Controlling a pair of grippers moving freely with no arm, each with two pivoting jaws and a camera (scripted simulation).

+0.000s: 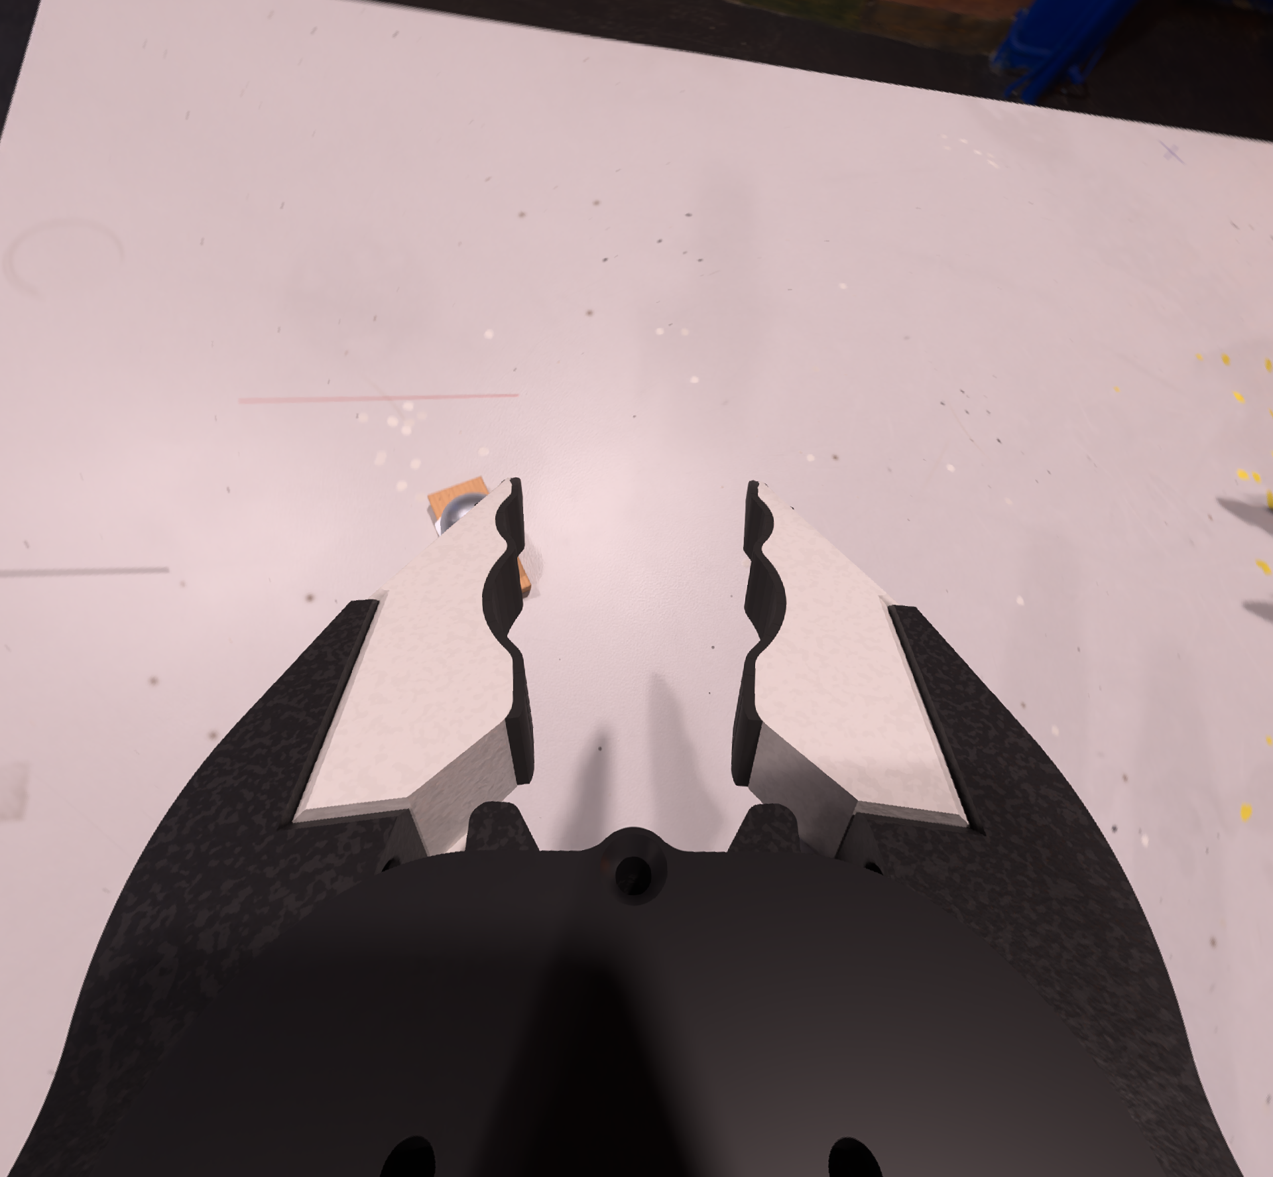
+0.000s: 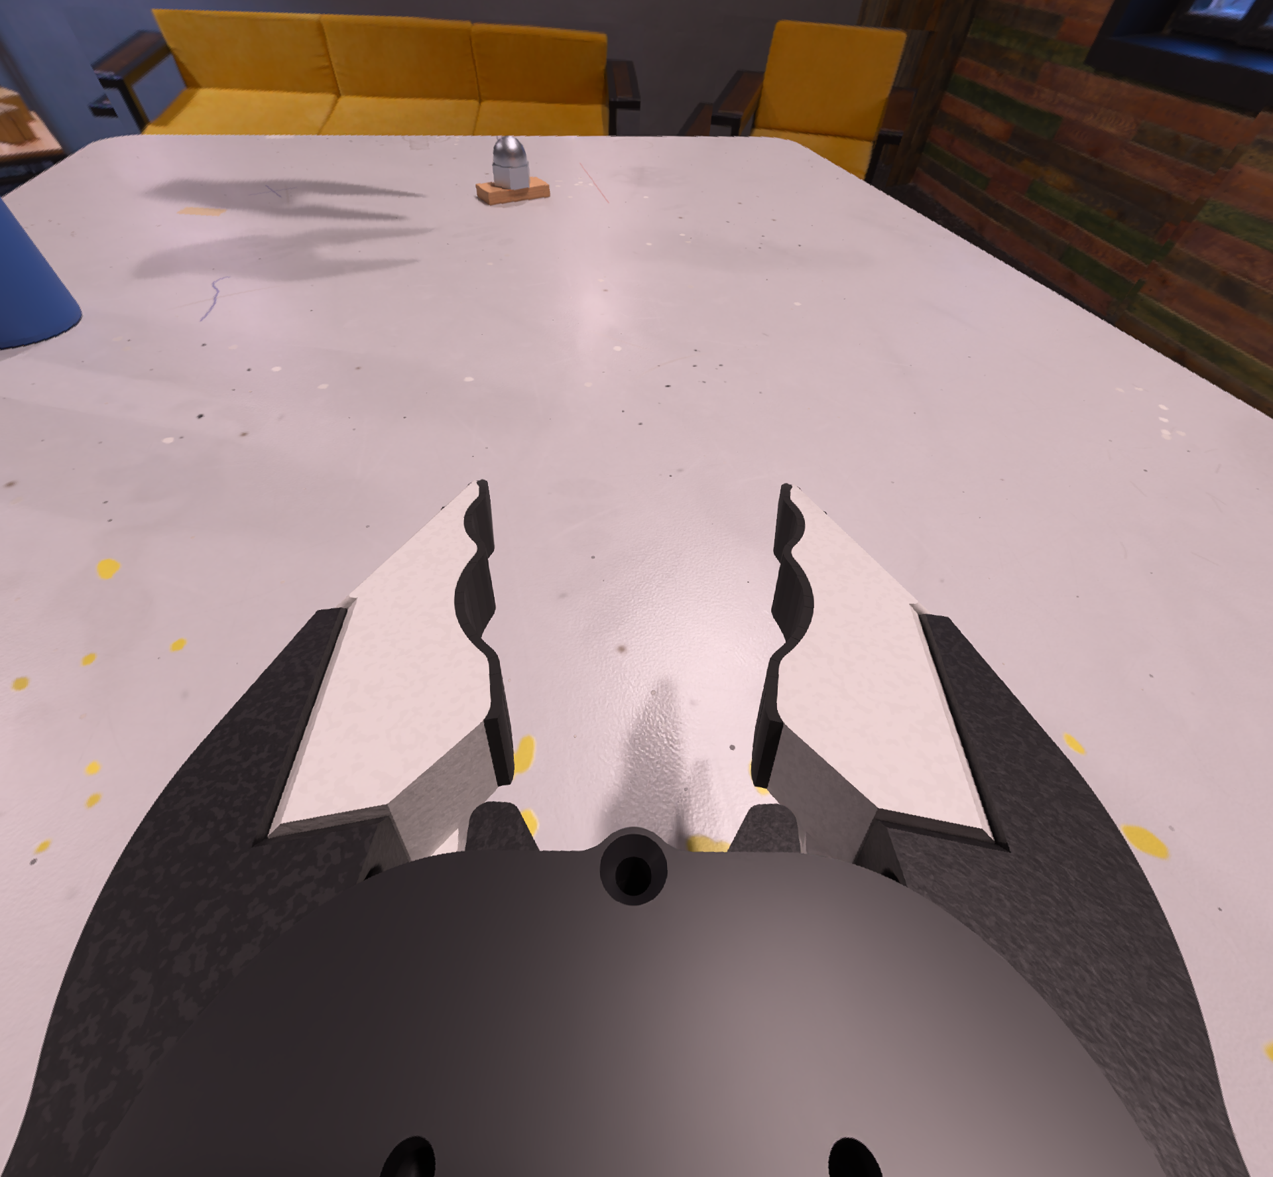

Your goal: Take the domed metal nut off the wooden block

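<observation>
**Nut not yet lifted: both claws empty**

Nothing of the job is done so far, as far as you can judge from these two views. The nut (image 2: pixel 510 163) sits upright on the wooden block (image 2: pixel 512 190), dome up, and the block lies flat on the white bench (image 2: pixel 689 352). All of it is left to do: reach, pinch, lift clear of the block.

Your left claw (image 1: pixel 634 489) is spread wide and holds nothing. It looks steeply down on the bench, and the nut (image 1: pixel 460 510) and block (image 1: pixel 454 495) peep out just past the outer edge of its left finger (image 1: pixel 441 593), which hides most of them (a sliver of the block also shows on the finger's inner side). So the nut lies off to the left of the gap, not between the fingers; how high the claw stands above it you cannot tell from this view. In your place I would judge that a shift to the left is needed before closing.

Your right claw (image 2: pixel 632 486) is likewise spread and empty. It looks low along the bench, with the nut and block well apart from it, far ahead near the far edge and slightly left of the gap's line. Above them, at the top of that view, part of the left claw shows.
</observation>
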